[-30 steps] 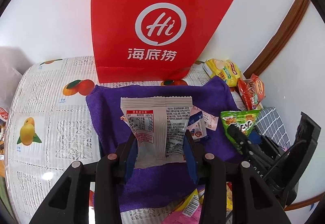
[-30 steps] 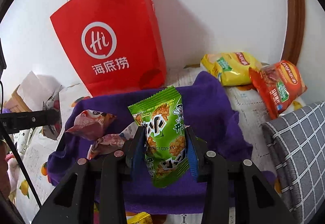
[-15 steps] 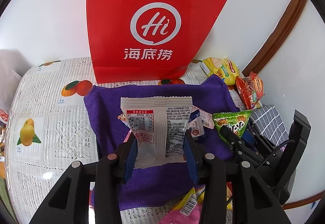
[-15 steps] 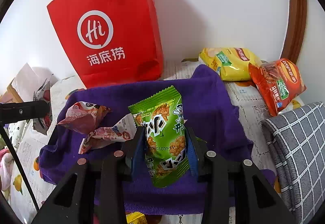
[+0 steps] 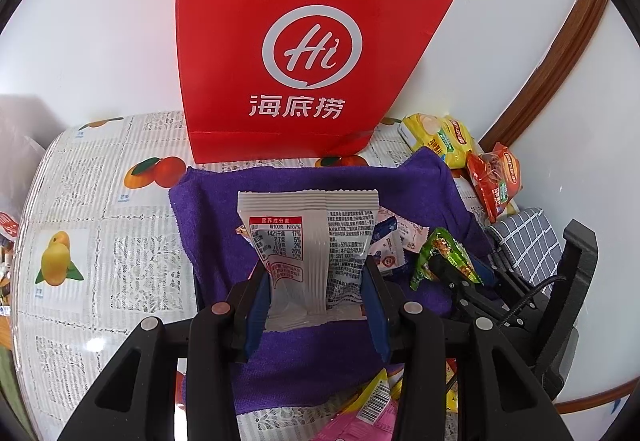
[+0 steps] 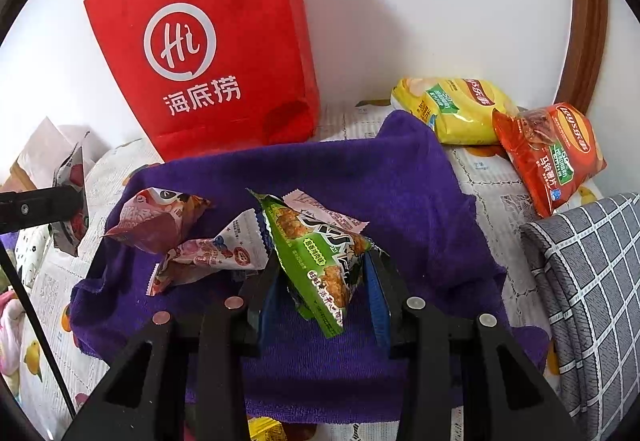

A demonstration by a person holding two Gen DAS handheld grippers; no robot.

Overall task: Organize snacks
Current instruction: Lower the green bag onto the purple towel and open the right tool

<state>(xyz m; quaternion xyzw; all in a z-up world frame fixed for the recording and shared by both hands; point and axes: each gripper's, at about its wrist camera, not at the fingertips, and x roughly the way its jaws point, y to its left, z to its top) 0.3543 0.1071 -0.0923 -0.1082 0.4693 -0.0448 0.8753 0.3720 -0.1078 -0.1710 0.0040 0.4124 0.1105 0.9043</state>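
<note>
Left gripper: pinching silver foil snack packet.
Right gripper: pinching green crinkly snack packet above purple towel.

The red paper bag is looking matt and smooth. The purple cloth is showing a soft, fuzzy pile. The green snack packet and the white packet are shining like glossy plastic film. The tabletop is wearing a glossy printed cover.

red bag top is cut off; pink packet below the purple cloth runs off frame.
</note>
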